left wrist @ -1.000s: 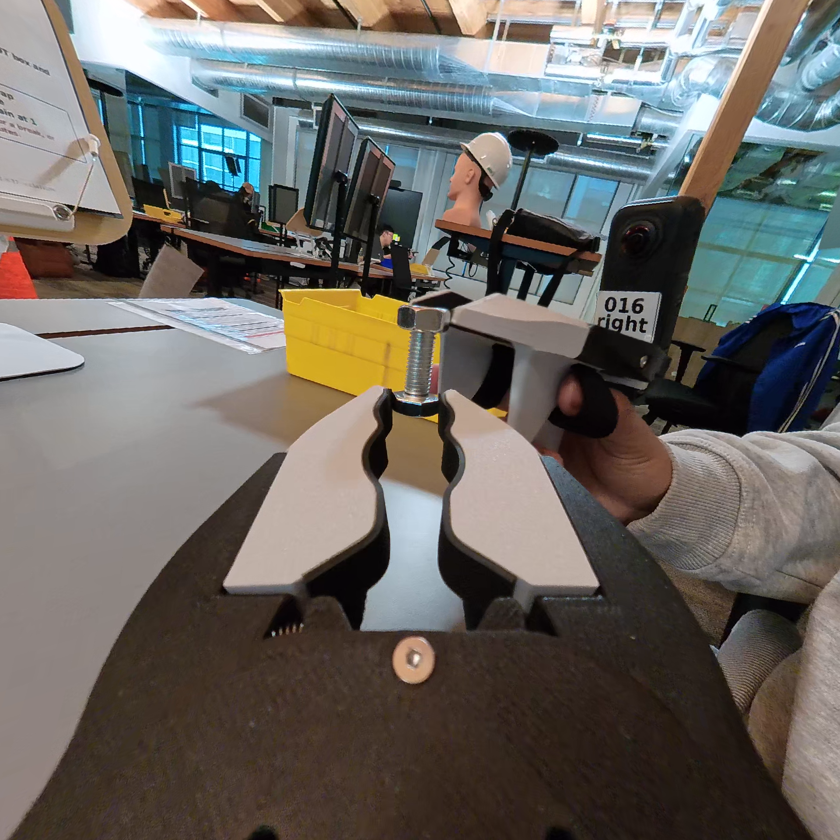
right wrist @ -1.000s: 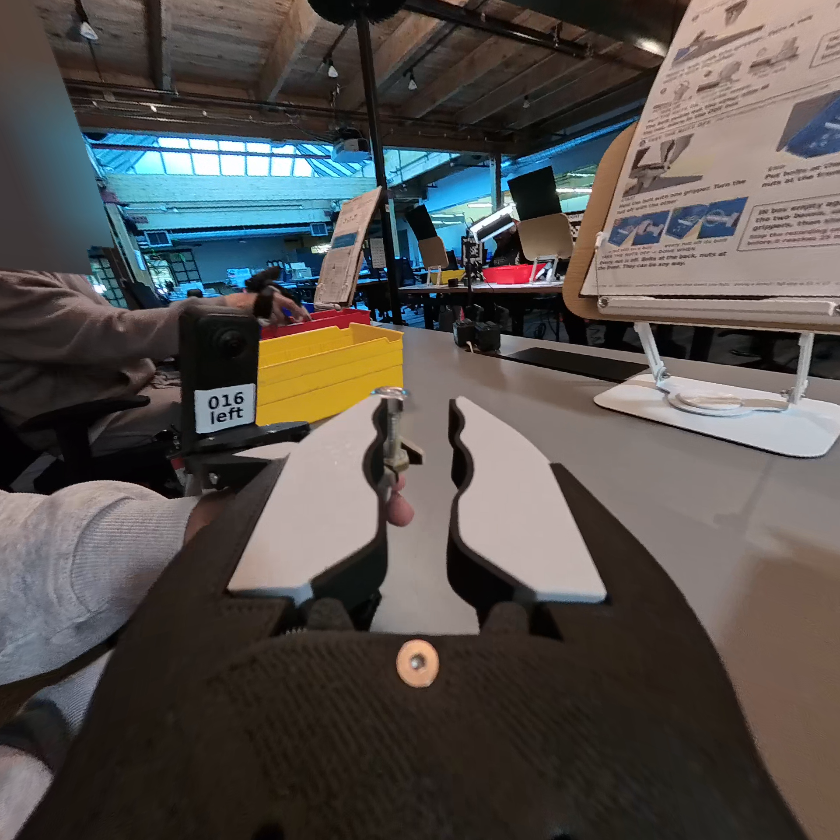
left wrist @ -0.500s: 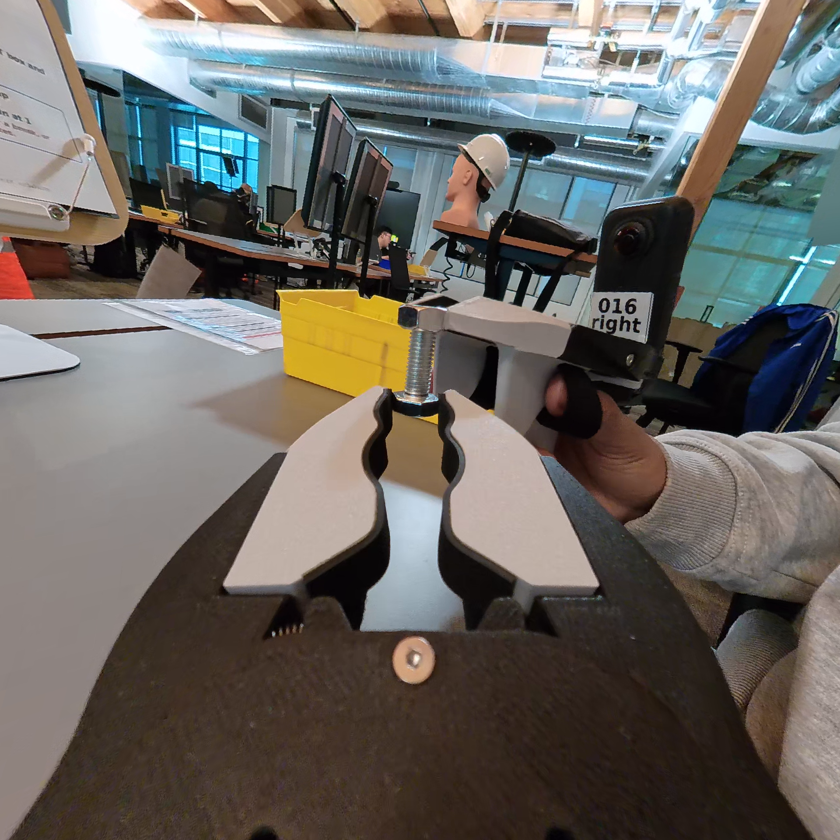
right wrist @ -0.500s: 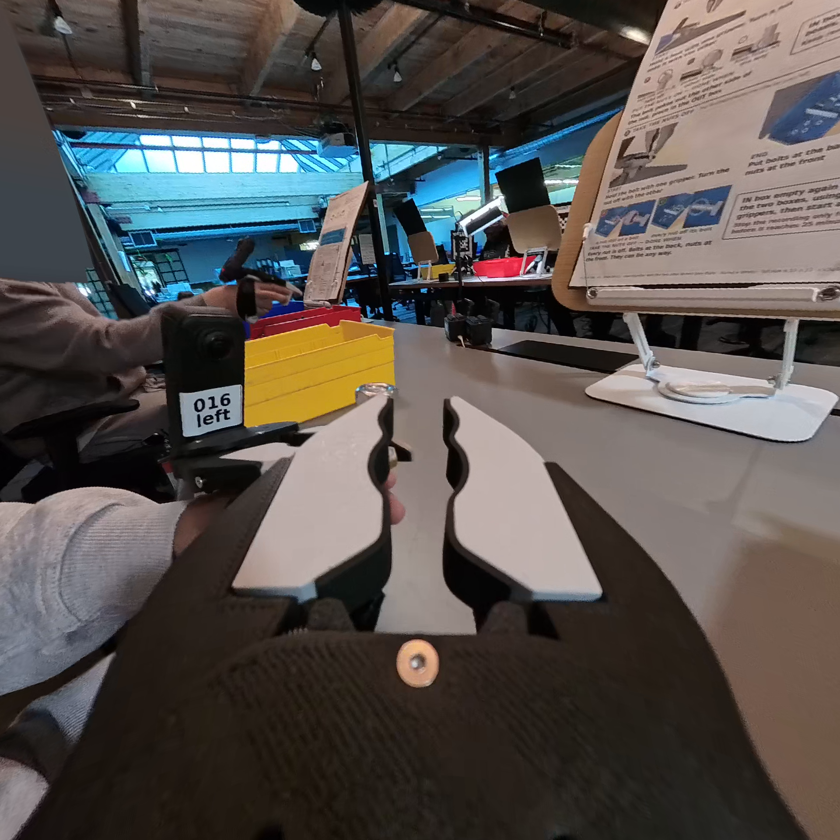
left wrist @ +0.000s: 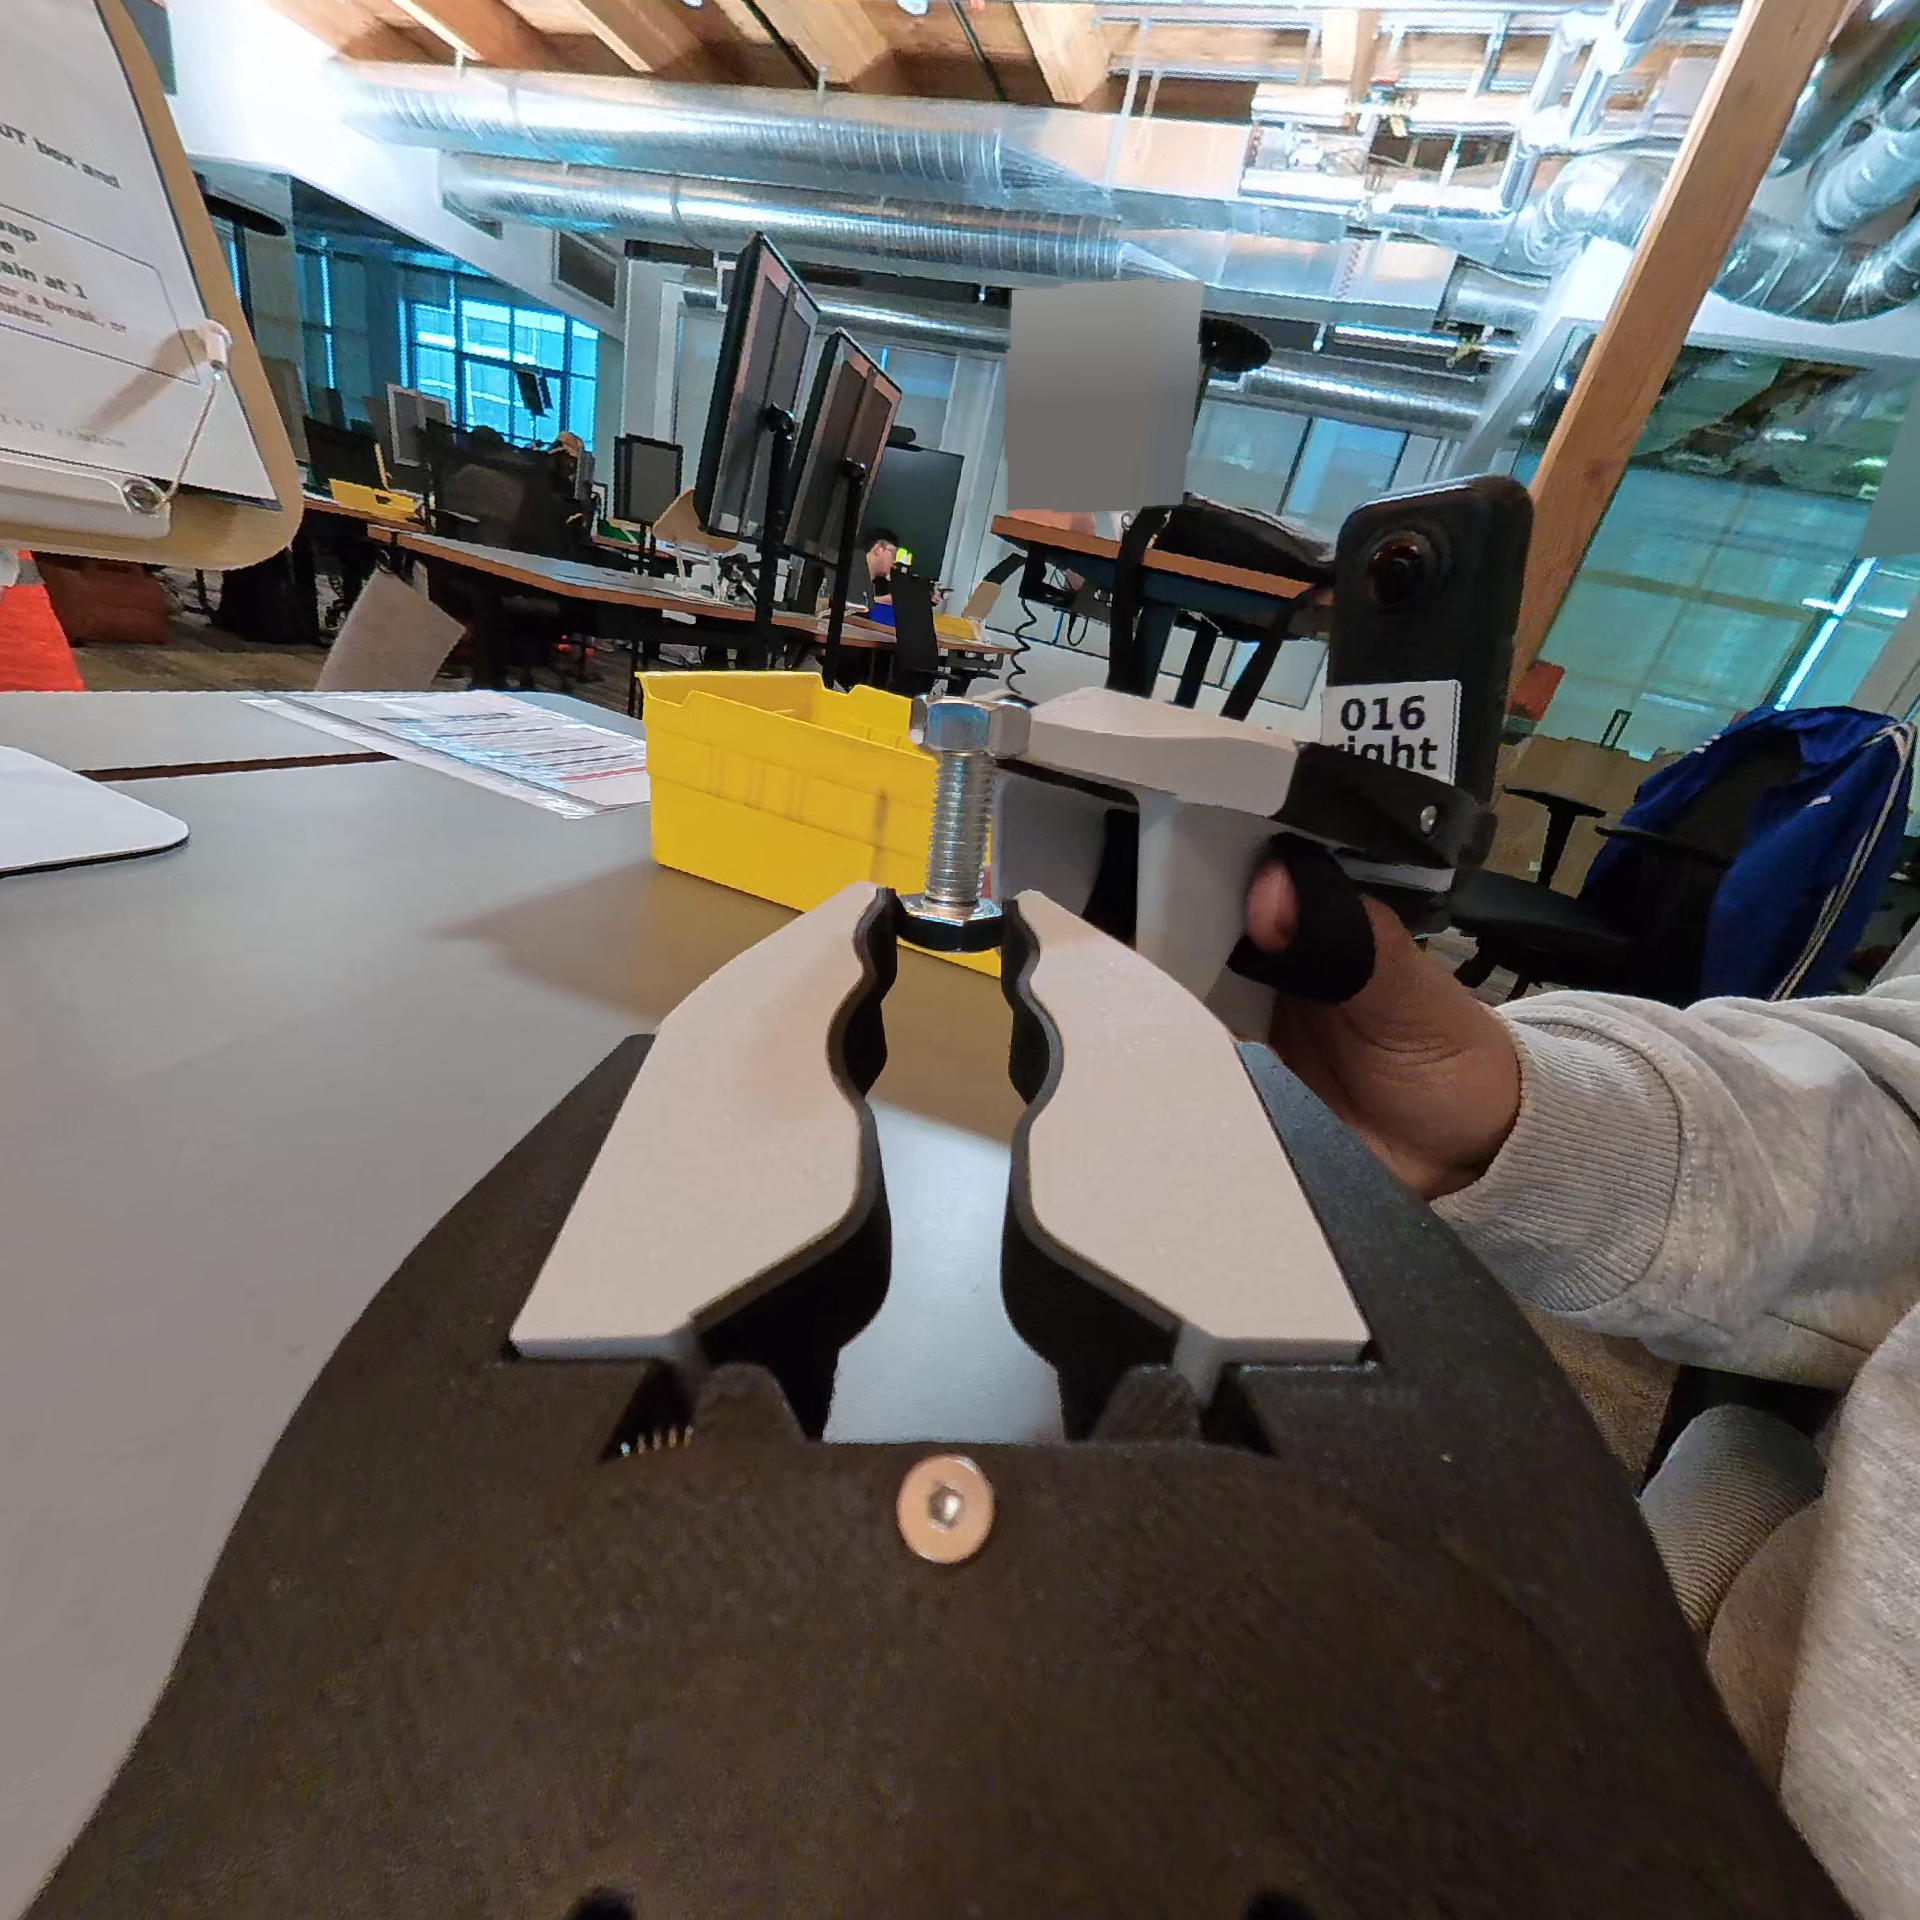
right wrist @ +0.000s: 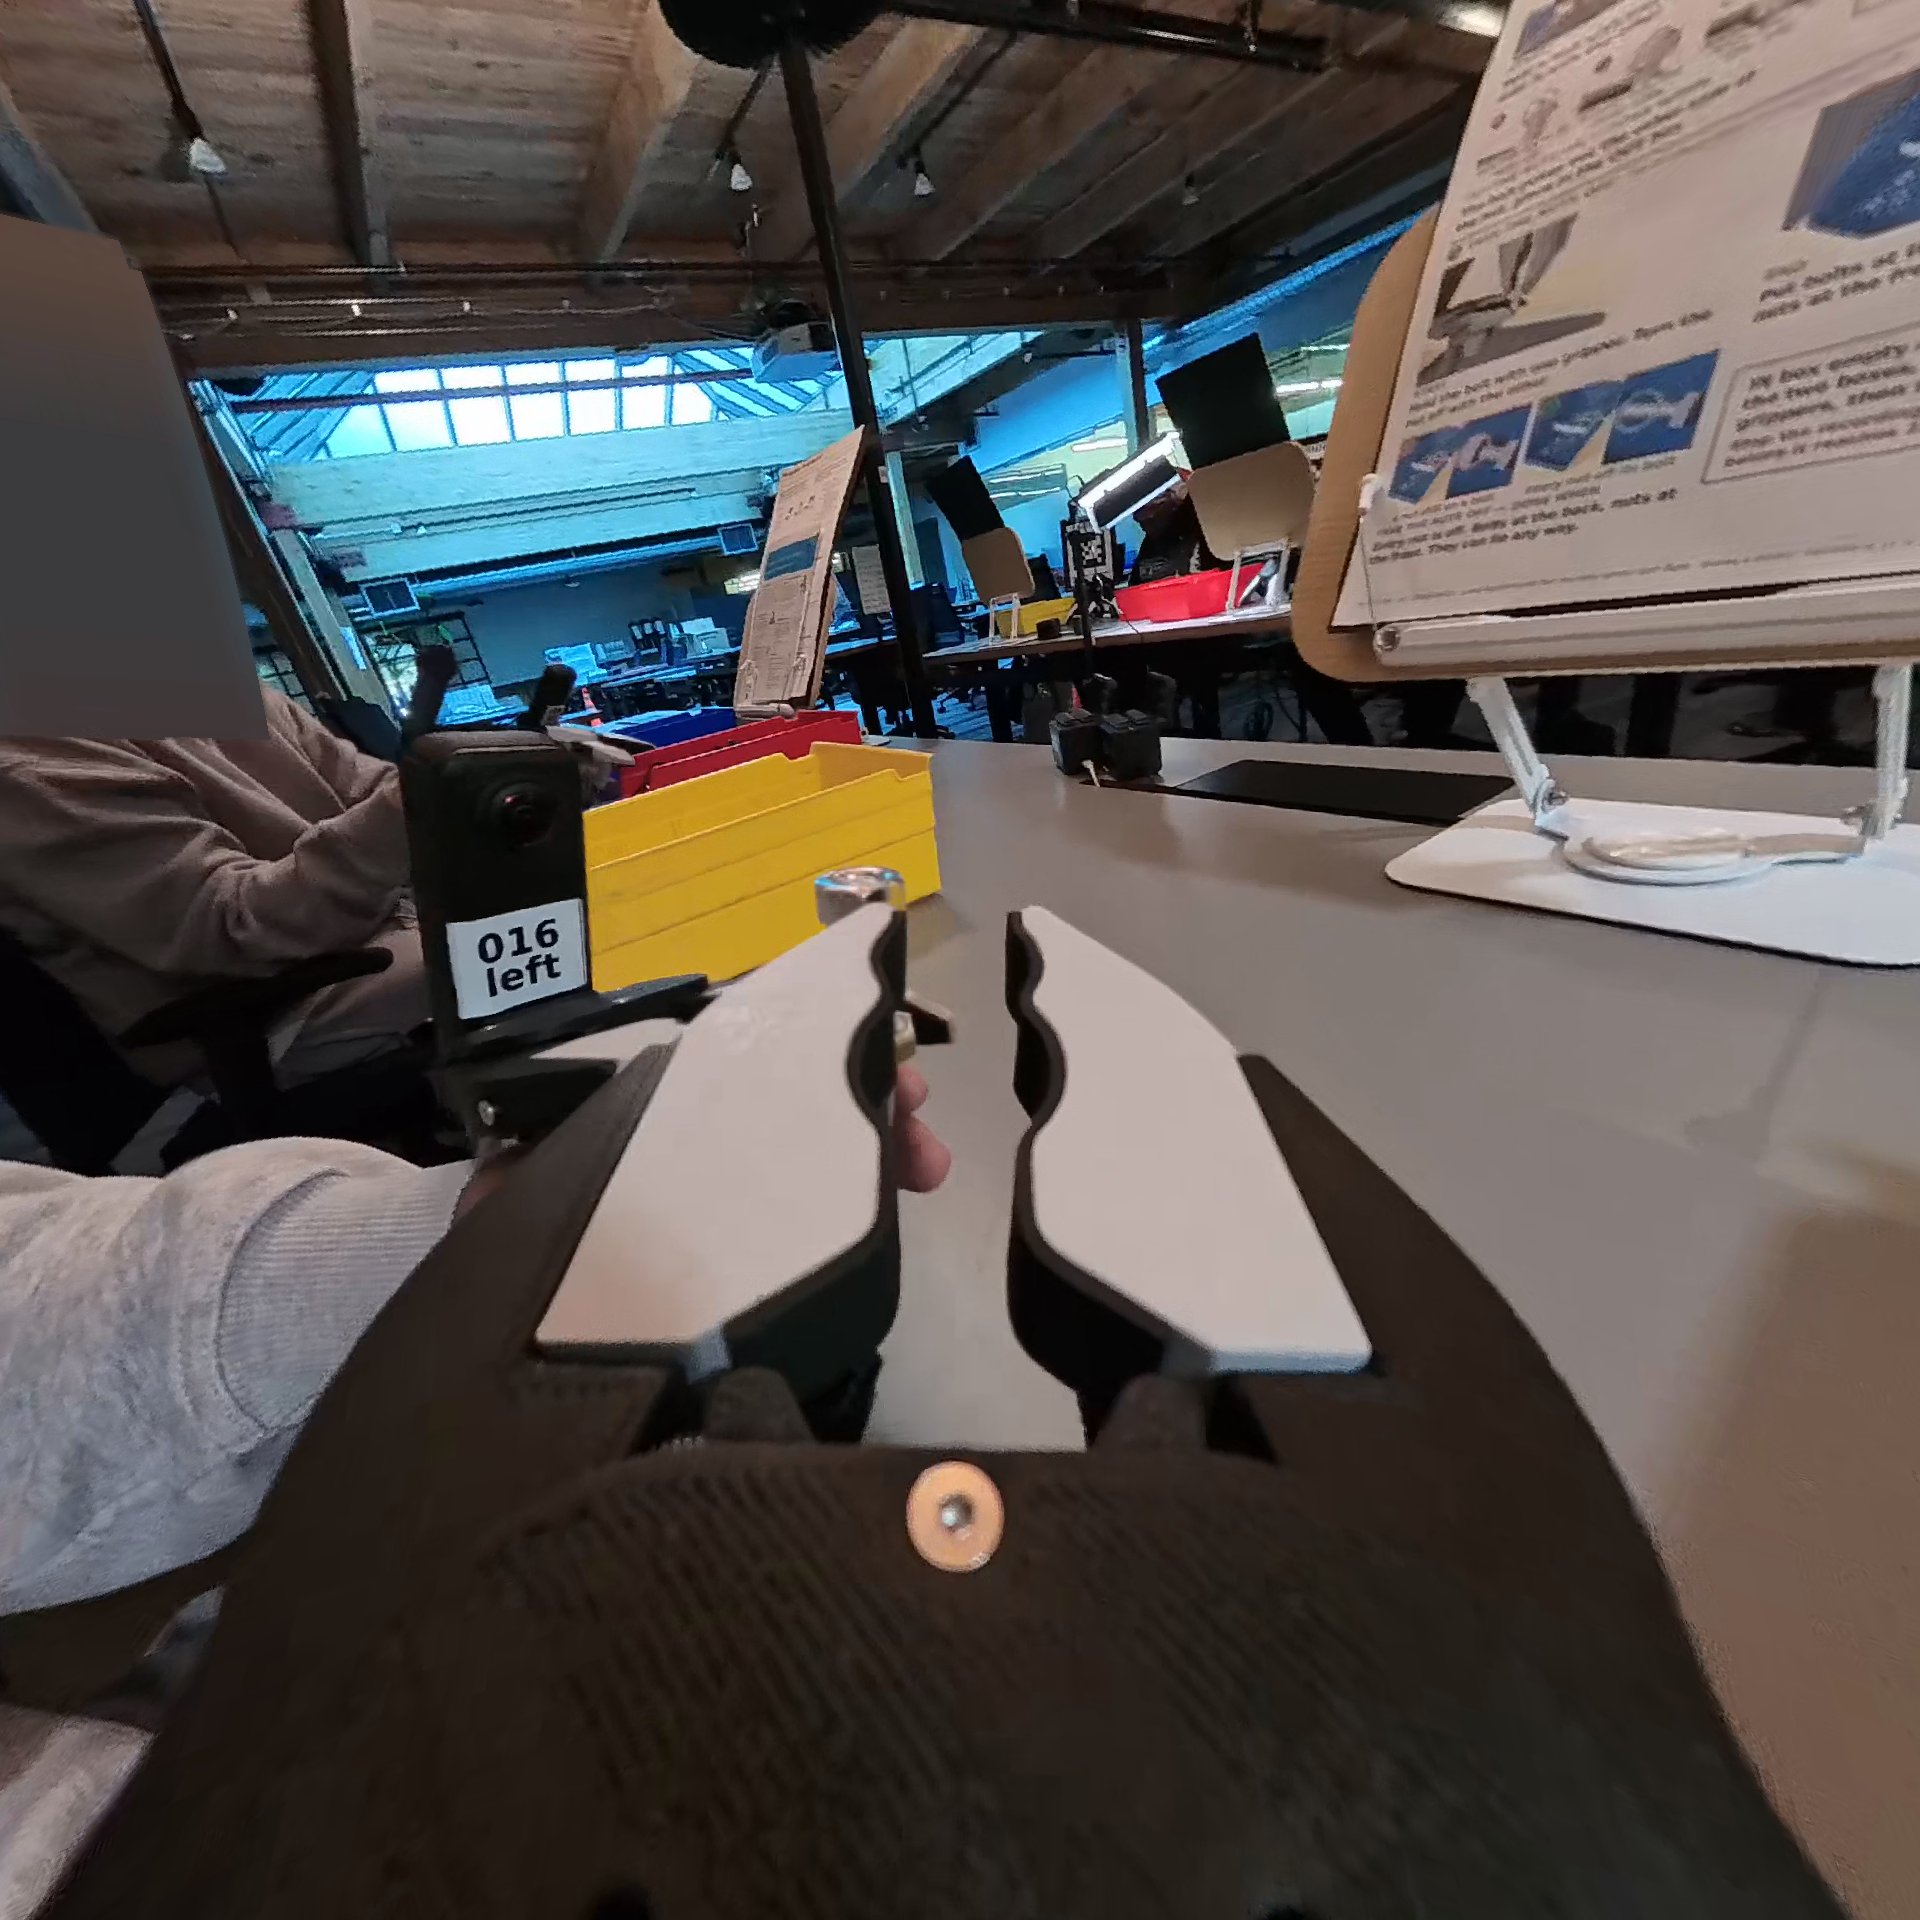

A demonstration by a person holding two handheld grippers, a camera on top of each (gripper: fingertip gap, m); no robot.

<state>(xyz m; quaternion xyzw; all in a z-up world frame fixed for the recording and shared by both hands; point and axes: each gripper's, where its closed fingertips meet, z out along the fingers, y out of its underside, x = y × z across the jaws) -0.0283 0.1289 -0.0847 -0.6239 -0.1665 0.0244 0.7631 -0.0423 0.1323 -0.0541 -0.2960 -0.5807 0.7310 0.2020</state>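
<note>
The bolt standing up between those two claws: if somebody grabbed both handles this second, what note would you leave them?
Left gripper: shut on the nut, holding it above the table.
Right gripper: fingers apart with nothing between them; one fingertip lies against the bolt's head, which sits outside the gap.
Bolt: upright, head on top, lower end threaded into the nut.
So far: the nut sits at the bottom end of the thread, and the rest of the thread up to the head is bare.
Nearby: the yellow bin on the table just behind the bolt.
</note>
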